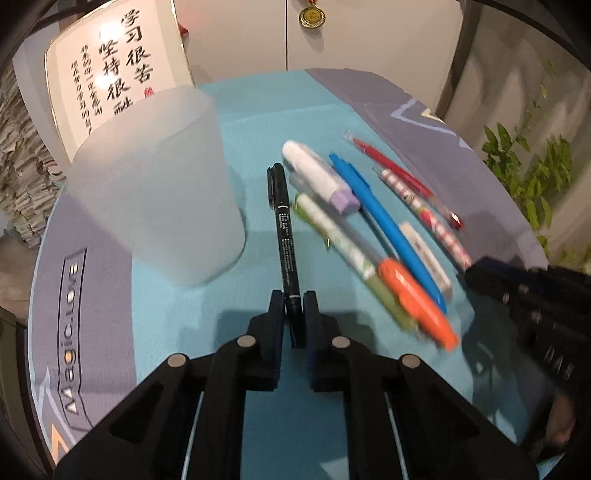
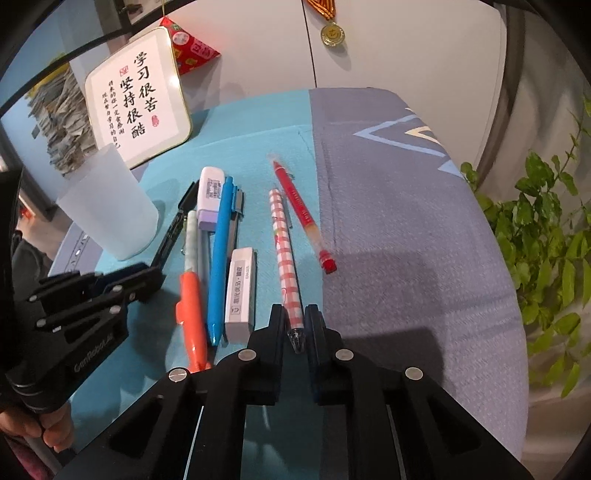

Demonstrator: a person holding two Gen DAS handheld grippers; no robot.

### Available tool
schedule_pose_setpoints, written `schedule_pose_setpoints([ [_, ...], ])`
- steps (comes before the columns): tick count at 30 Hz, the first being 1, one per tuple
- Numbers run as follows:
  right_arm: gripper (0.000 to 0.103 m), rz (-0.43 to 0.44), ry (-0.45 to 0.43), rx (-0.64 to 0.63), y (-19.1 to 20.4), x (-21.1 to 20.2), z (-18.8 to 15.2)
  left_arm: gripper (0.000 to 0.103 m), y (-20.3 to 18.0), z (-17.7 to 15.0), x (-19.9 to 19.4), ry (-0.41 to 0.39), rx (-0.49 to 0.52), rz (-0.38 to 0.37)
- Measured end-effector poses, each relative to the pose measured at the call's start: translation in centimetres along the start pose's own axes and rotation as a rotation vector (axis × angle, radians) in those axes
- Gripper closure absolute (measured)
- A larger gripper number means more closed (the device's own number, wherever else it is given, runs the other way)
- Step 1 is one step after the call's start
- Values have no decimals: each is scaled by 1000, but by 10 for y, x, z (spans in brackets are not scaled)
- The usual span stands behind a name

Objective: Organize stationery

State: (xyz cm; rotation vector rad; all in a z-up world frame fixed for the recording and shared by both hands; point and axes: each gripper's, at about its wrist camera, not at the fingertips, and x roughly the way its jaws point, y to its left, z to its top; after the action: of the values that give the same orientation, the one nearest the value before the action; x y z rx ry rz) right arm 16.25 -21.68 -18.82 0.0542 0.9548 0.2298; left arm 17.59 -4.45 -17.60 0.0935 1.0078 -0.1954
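My left gripper (image 1: 294,301) is shut on the near end of a black marker (image 1: 283,225), just right of a frosted plastic cup (image 1: 155,192). My right gripper (image 2: 295,315) is shut on the near end of a red-checked pen (image 2: 284,254). On the teal mat (image 2: 258,122) between them lie a white-and-purple highlighter (image 2: 208,197), a blue pen (image 2: 219,258), an orange-capped pen (image 2: 192,306), a white eraser (image 2: 240,291) and a red pen (image 2: 303,210). The left gripper also shows in the right wrist view (image 2: 157,275), and the cup (image 2: 110,210) too.
A framed calligraphy sign (image 2: 138,107) stands at the back left, beside a paper stack (image 2: 62,118). A medal (image 2: 332,33) hangs on the white cabinet behind. A green plant (image 2: 546,236) is off the table's right edge. The grey-purple desk mat (image 2: 406,221) extends right.
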Motion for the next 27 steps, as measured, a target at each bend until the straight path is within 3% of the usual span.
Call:
schedule_pose_setpoints([
  [6, 91, 38, 41, -7, 3, -21, -22, 95, 4, -38, -24, 25, 37, -21],
  [12, 91, -11, 76, -61, 12, -43, -50, 95, -1, -78, -43, 55, 94, -57],
  [17, 91, -21, 46, -75, 18, -51, -50, 91, 3, -63, -45, -14, 43, -25],
  [19, 90, -22, 13, -78, 20, -55, -42, 81, 2, -49, -42, -40, 39, 2],
  [21, 84, -23, -4, -76, 20, -54, -34, 70, -2, -32, -33, -60, 36, 32],
  [23, 61, -26, -16, -68, 20, -50, -25, 67, -7, -19, -25, -62, 47, 32],
  [27, 56, -13, -15, -71, 19, -37, -17, 70, -4, -8, 1, -6, 55, 79],
])
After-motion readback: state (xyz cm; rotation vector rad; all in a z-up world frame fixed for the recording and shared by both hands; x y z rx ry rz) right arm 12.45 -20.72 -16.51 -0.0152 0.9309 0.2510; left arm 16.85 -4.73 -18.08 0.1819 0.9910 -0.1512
